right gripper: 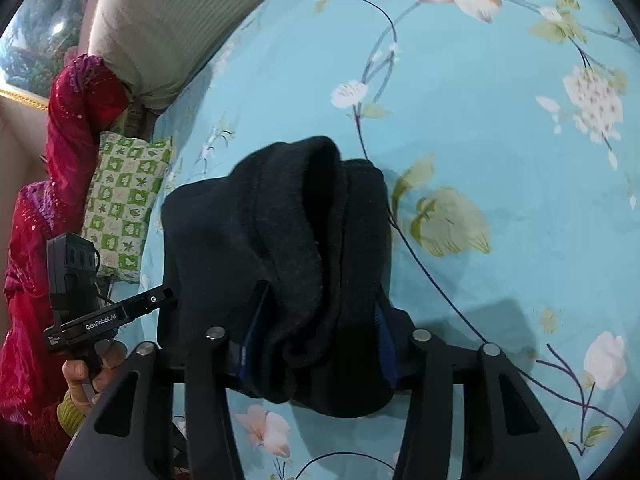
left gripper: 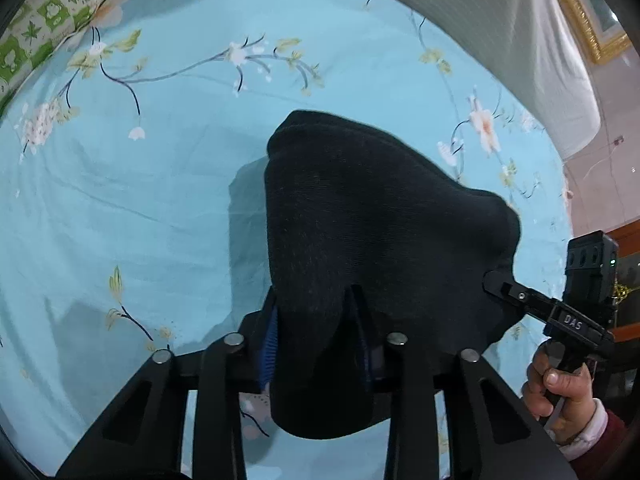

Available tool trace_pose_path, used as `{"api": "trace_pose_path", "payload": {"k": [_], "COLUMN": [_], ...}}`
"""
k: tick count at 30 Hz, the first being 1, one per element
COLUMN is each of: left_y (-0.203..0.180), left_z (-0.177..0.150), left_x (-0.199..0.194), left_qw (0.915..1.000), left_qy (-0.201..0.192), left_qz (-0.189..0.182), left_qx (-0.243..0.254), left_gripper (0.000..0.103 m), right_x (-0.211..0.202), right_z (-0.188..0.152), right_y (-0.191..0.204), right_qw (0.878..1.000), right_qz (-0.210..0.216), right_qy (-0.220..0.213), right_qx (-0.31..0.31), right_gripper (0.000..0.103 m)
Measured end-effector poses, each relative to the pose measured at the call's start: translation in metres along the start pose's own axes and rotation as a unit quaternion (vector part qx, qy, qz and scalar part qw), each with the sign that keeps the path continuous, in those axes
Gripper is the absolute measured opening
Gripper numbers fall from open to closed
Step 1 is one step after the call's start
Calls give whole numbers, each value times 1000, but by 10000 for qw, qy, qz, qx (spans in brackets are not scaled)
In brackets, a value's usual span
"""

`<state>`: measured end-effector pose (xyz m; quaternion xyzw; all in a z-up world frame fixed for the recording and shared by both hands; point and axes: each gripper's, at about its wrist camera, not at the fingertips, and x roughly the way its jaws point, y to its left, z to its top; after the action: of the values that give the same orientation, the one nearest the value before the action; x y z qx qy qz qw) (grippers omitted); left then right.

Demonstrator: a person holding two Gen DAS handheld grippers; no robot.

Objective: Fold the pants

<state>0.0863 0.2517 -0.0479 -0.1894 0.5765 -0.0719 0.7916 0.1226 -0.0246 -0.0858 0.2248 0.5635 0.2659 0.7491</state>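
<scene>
The black pants (left gripper: 372,232) hang bunched above a light blue floral bedsheet (left gripper: 140,200). My left gripper (left gripper: 316,312) is shut on one edge of the pants, the cloth draped over its blue-padded fingers. My right gripper (right gripper: 320,312) is shut on the other edge of the pants (right gripper: 280,220), folds of cloth between the fingers. The right gripper also shows at the right of the left wrist view (left gripper: 496,280), its tip in the cloth. The left gripper shows at the left of the right wrist view (right gripper: 168,294), also at the cloth.
A green and white checked pillow (right gripper: 124,200) lies at the bed's edge, also in the left wrist view (left gripper: 36,28). A pale rolled quilt (right gripper: 160,20) and a red garment (right gripper: 72,128) are beside it. A gold picture frame (left gripper: 580,12) hangs on the wall.
</scene>
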Motion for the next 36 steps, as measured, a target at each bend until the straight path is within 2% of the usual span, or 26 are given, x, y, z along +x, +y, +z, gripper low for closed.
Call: {"api": "trace_pose_path", "payload": {"k": [4,11,18,27,36], "left_y": [0,0,17,31,27], "left_z": [9,31,56,52,50], "left_x": [-20,-44,-43,-16,-14], "left_qw": [9998,9989,9980,9986,9953], "left_qy": [-141,-464,-608,-441,-572], "left_qz": [-143,-81,133,210,776], "left_qx": [-38,-33,-116,-203,-71], "left_gripper": [26,25,25,26,52], "right_x": [-8,-15,8,33,40], "right_z": [6,34,57,64,63], "right_y": [6,27,44,39,34], "right_qw": [9999,9988,9985,9990,9987], "right_qz": [116,238,167,-71,-185], "right_qy": [-94,-318,-287,-10,76], "right_qx": [-8,-280,-427,-438,-471], "right_gripper": [45,44,44,45,54]}}
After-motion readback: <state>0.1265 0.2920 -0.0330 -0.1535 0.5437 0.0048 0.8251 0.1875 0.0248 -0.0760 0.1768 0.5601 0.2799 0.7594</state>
